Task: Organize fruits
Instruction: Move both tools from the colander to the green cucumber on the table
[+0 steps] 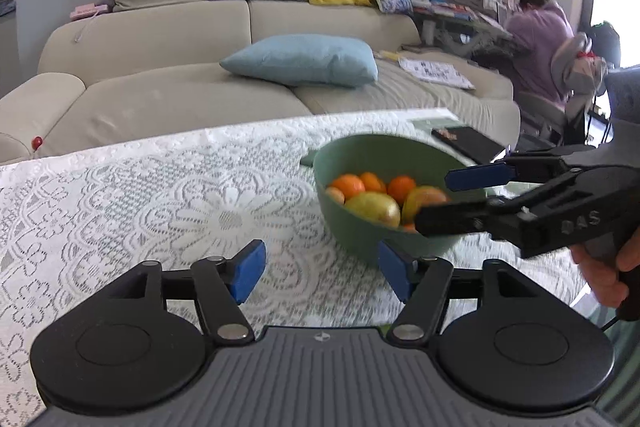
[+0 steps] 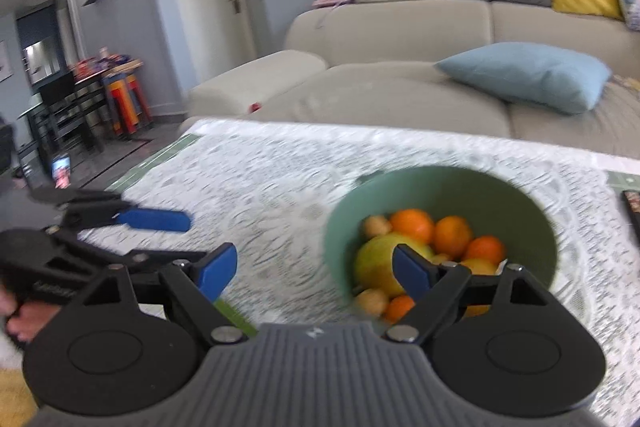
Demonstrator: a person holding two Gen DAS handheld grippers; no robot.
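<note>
A green bowl (image 1: pixel 352 231) (image 2: pixel 340 227) stands on the white lace tablecloth (image 1: pixel 160 207) (image 2: pixel 272 187). It holds several oranges (image 1: pixel 348 185) (image 2: pixel 412 225), a large yellow-green fruit (image 1: pixel 374 207) (image 2: pixel 376 263) and small tan fruits (image 2: pixel 378 225). My left gripper (image 1: pixel 322 273) is open and empty over the cloth, just left of the bowl's near side. My right gripper (image 2: pixel 314 267) is also open with nothing in it, its right finger over the bowl's near rim. In the left wrist view the right gripper (image 1: pixel 434 199) reaches in from the right over the fruit. The left gripper (image 2: pixel 172 235) shows at the left of the right wrist view.
A black book (image 1: pixel 466 143) lies on the table behind the bowl. A beige sofa (image 1: pixel 180 87) with a light blue cushion (image 1: pixel 304 61) runs along the table's far edge. A person in a lilac top (image 1: pixel 536 39) sits at a desk at the far right.
</note>
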